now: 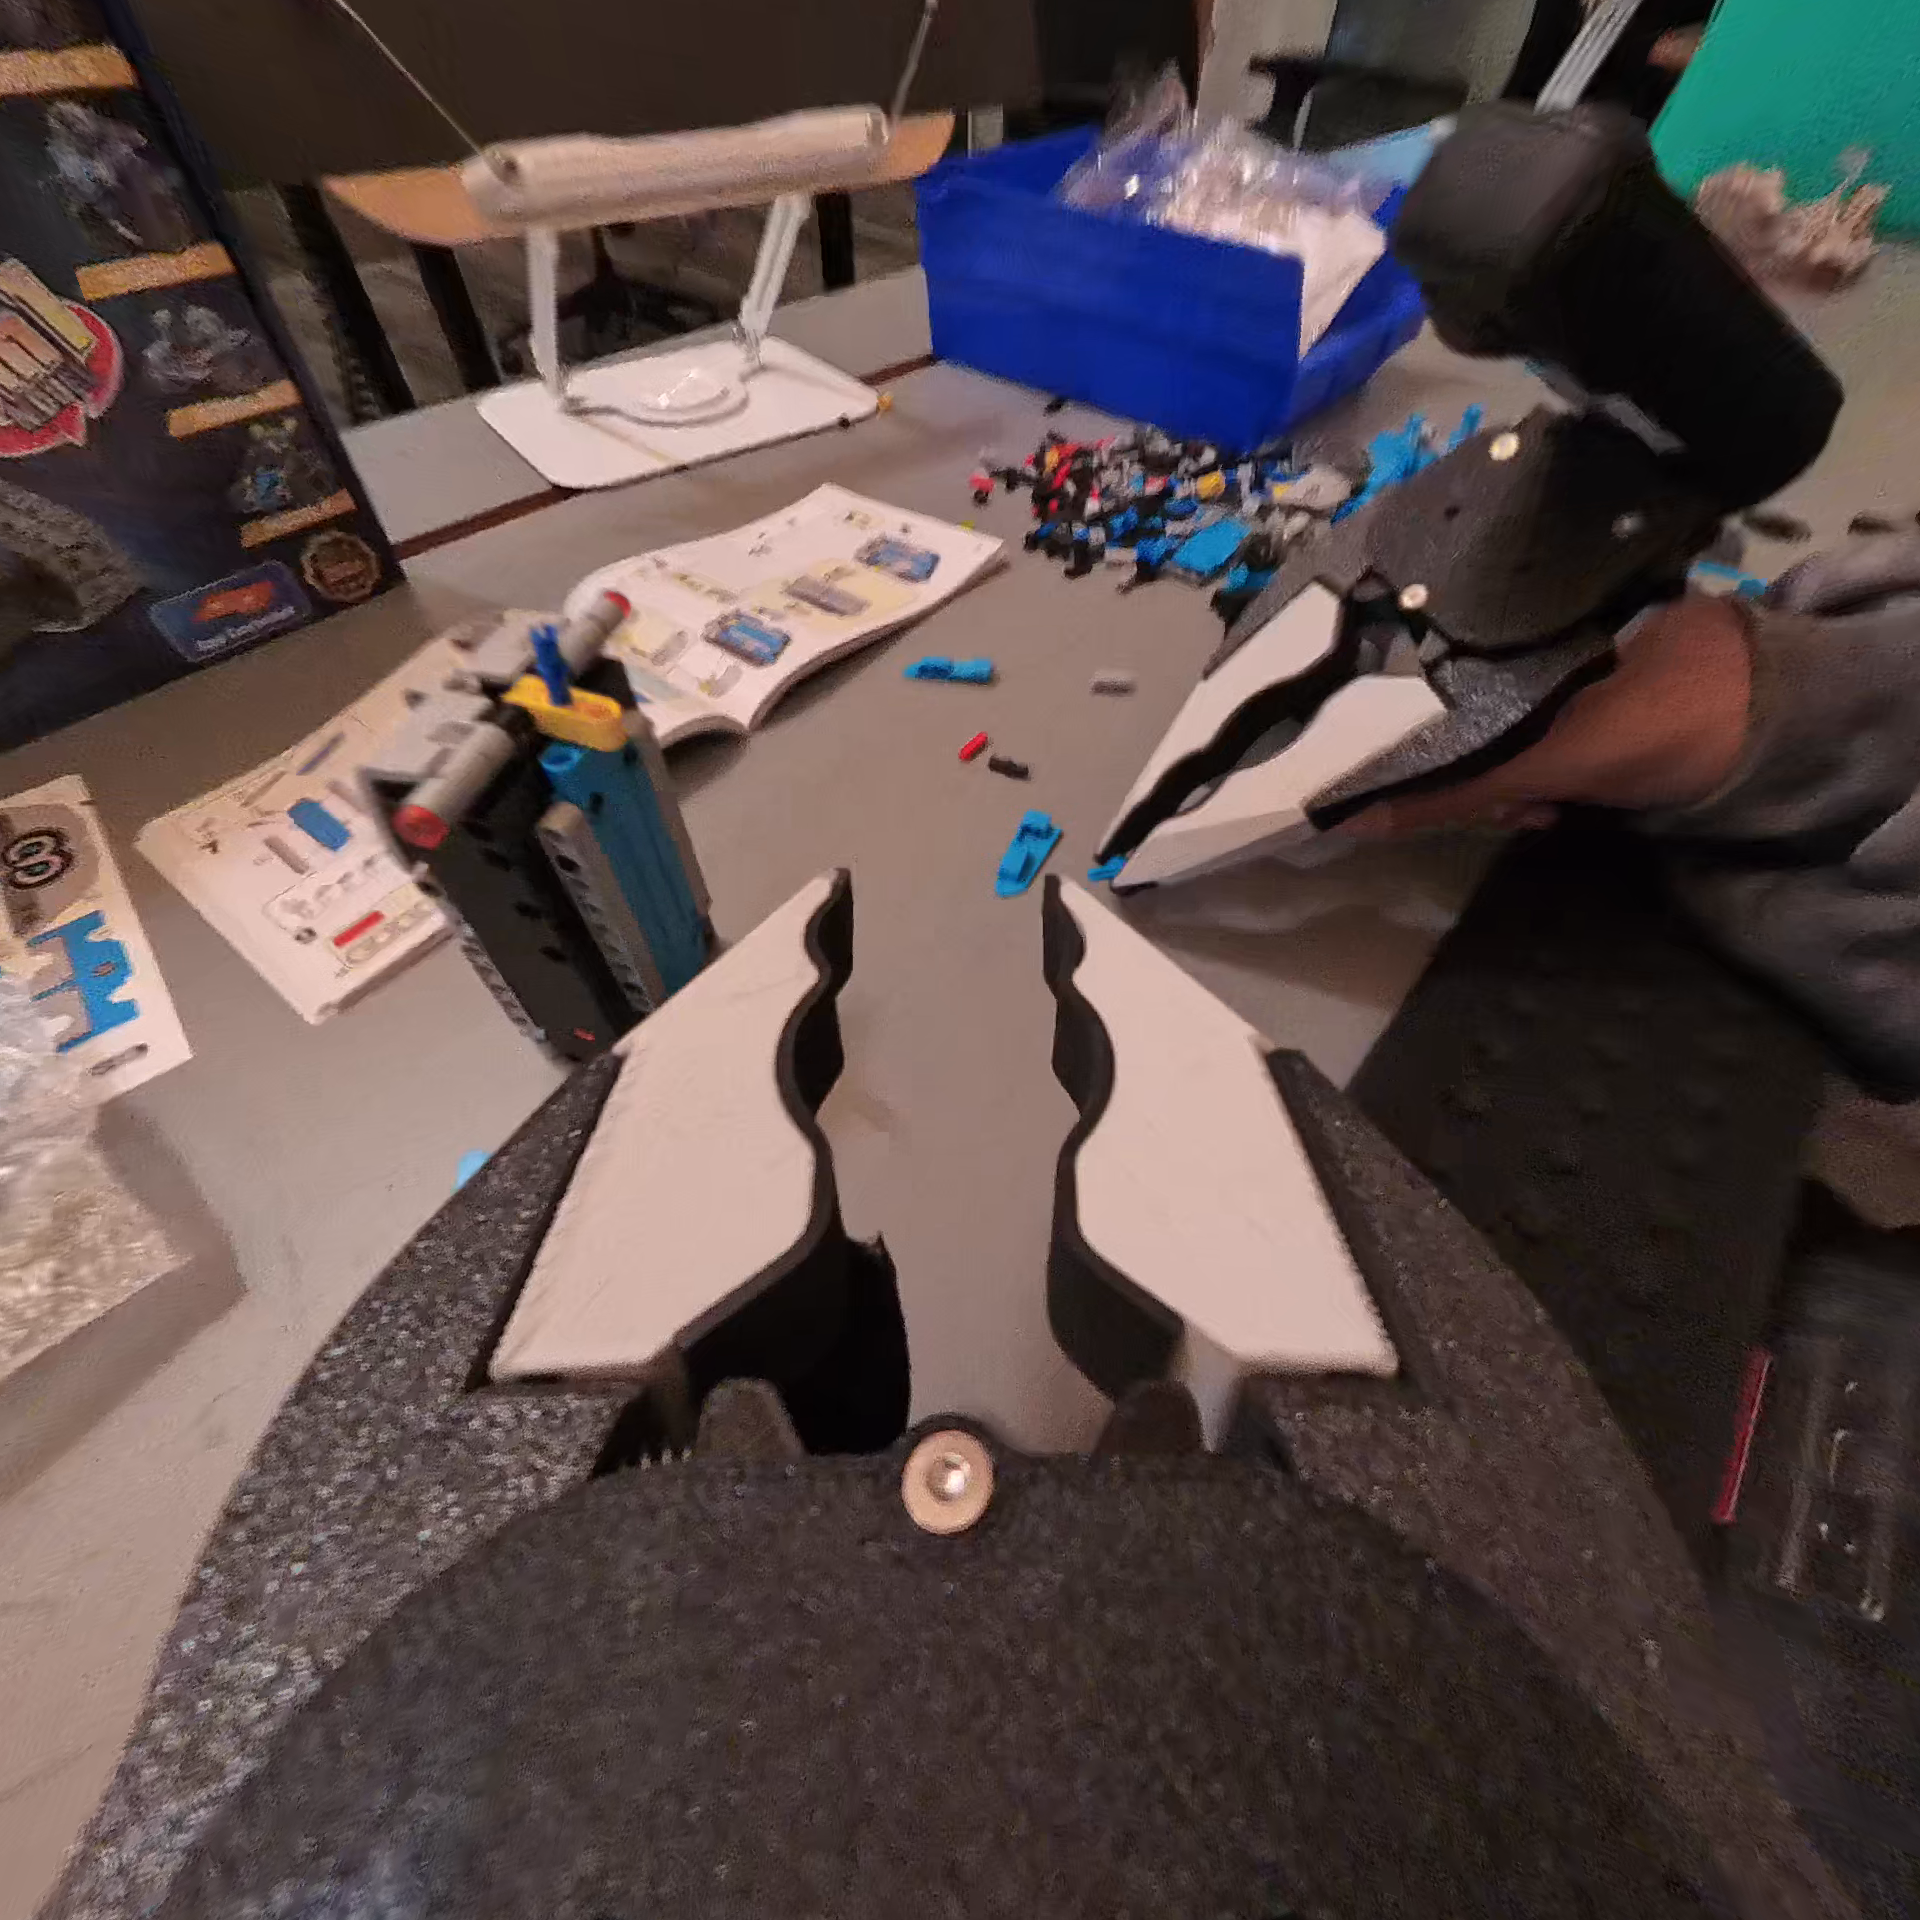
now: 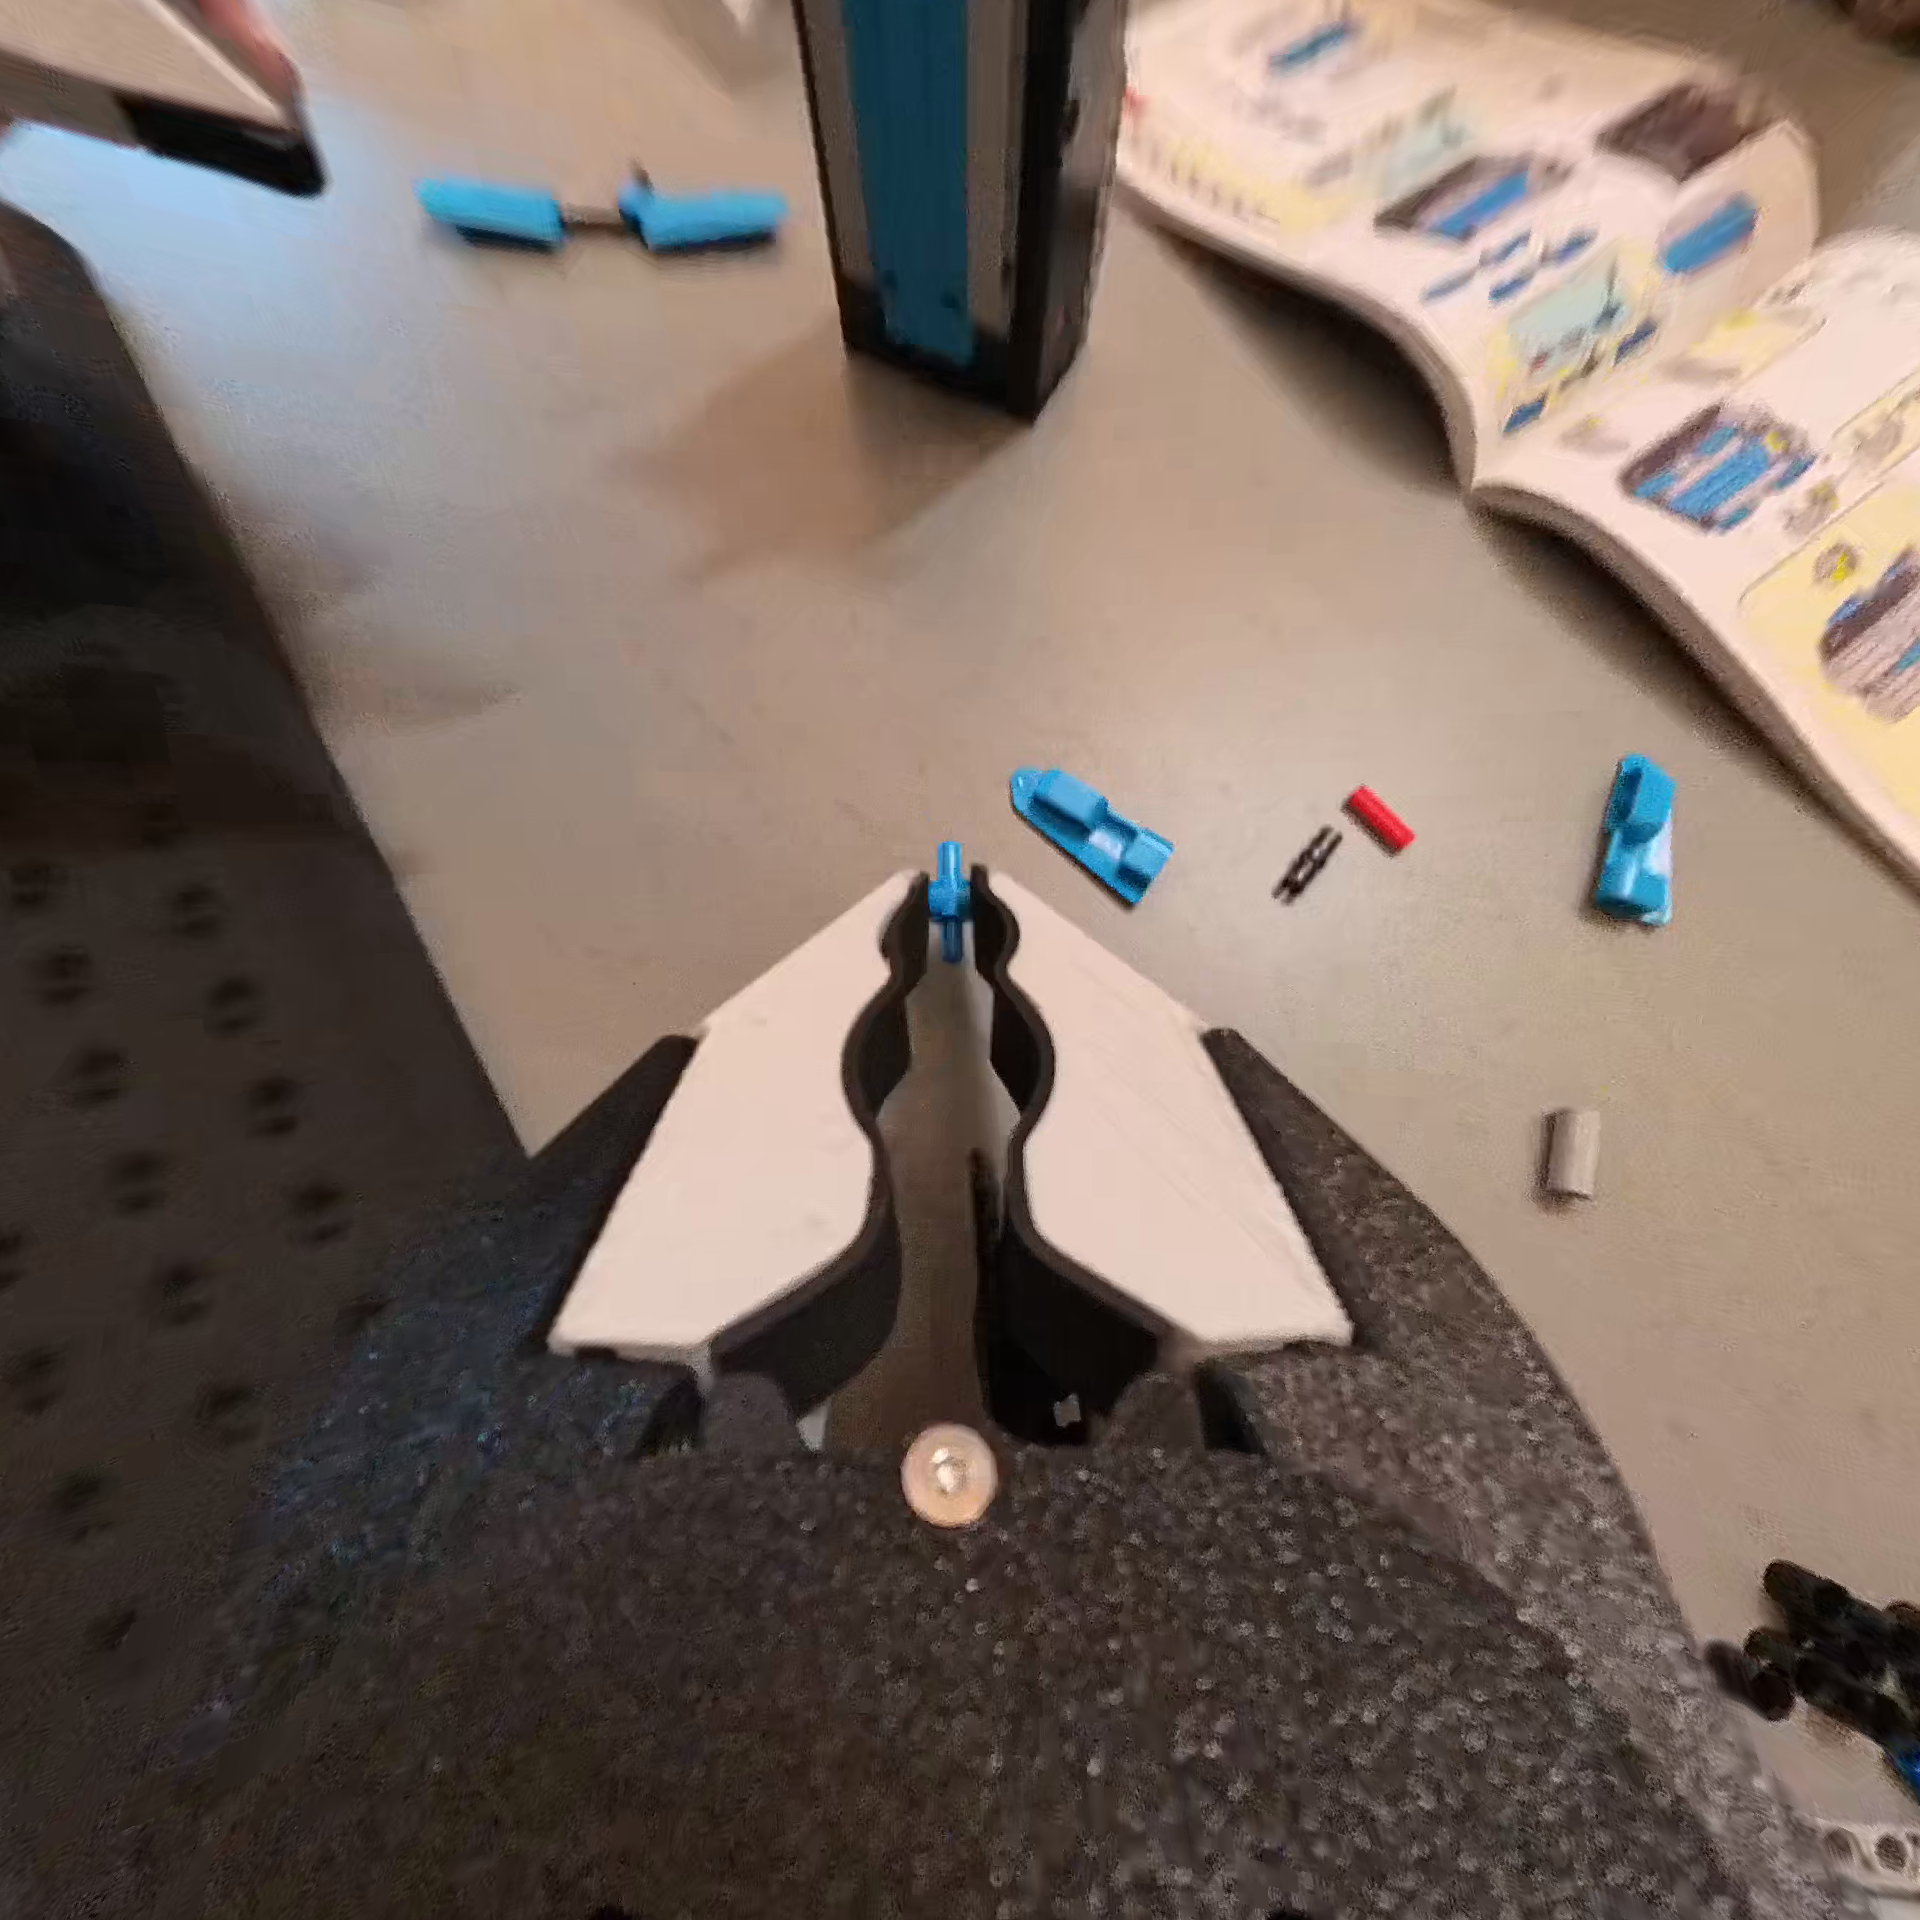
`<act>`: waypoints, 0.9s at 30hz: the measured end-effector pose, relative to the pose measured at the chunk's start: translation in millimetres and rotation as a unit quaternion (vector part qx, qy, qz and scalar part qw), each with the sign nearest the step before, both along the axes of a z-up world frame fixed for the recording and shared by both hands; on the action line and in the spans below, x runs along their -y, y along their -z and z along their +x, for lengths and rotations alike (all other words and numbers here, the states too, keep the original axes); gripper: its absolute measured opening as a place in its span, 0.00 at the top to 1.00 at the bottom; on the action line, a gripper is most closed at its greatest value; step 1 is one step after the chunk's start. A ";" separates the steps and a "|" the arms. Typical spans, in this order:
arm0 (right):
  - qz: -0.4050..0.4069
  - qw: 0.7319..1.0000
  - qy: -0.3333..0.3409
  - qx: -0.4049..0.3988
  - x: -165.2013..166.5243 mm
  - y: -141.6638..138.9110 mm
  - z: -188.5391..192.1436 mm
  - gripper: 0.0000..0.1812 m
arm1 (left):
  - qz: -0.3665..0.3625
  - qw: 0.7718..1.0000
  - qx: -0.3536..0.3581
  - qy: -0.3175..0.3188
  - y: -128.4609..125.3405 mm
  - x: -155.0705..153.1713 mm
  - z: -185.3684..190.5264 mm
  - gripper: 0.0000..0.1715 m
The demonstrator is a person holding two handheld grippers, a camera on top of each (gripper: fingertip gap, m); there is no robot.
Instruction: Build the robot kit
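Upright, right gripper (image 2: 948, 883) pinches blue pin (image 2: 948, 896).

Table: grey top (image 1: 914, 1039), seam across far side
Wall: teal (image 1: 1797, 94), far right
Lamp: white desk lamp (image 1: 675, 166)

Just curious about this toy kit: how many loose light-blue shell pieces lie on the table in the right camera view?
4 blue pieces: two end to end left of the tower, one beside the right gripper tips, one near the booklet. Others may be hidden.
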State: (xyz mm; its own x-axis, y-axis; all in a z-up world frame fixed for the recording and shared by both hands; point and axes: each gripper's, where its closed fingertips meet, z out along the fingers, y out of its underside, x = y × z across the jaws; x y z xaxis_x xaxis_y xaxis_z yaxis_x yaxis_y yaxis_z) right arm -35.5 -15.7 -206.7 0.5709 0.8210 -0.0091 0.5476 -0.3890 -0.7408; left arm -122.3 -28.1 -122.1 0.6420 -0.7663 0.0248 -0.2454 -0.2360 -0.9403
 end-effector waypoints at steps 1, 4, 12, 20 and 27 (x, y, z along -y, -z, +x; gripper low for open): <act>-0.010 1.000 0.009 0.015 -1.6 6.8 3.4 0.96 | -0.008 1.000 -0.008 0.005 6.2 1.9 3.3 0.78; -0.032 0.999 0.036 0.020 -6.0 14.5 13.9 0.96 | -0.022 1.000 0.008 -0.013 13.9 -4.2 3.6 0.77; -0.019 0.989 0.145 -0.016 -51.1 -10.9 99.7 0.87 | -0.002 0.995 0.102 0.008 -9.0 -1.0 3.1 0.78; -0.014 0.986 0.154 0.057 -66.7 15.4 102.9 0.96 | -0.026 0.989 0.142 0.044 -13.2 3.8 6.8 0.78; -0.089 0.953 0.073 -0.279 -38.3 -70.4 24.1 0.96 | 0.032 0.994 0.105 0.029 -17.0 7.3 14.8 0.78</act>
State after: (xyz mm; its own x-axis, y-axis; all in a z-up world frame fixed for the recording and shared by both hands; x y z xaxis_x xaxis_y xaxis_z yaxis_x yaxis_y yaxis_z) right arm -11.4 22.6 -136.3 0.5438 0.6906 -0.4769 0.0173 -0.5773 -0.8163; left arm -107.4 -35.4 -105.1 0.5826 -0.8062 0.1032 -0.0543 -0.1653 -0.9847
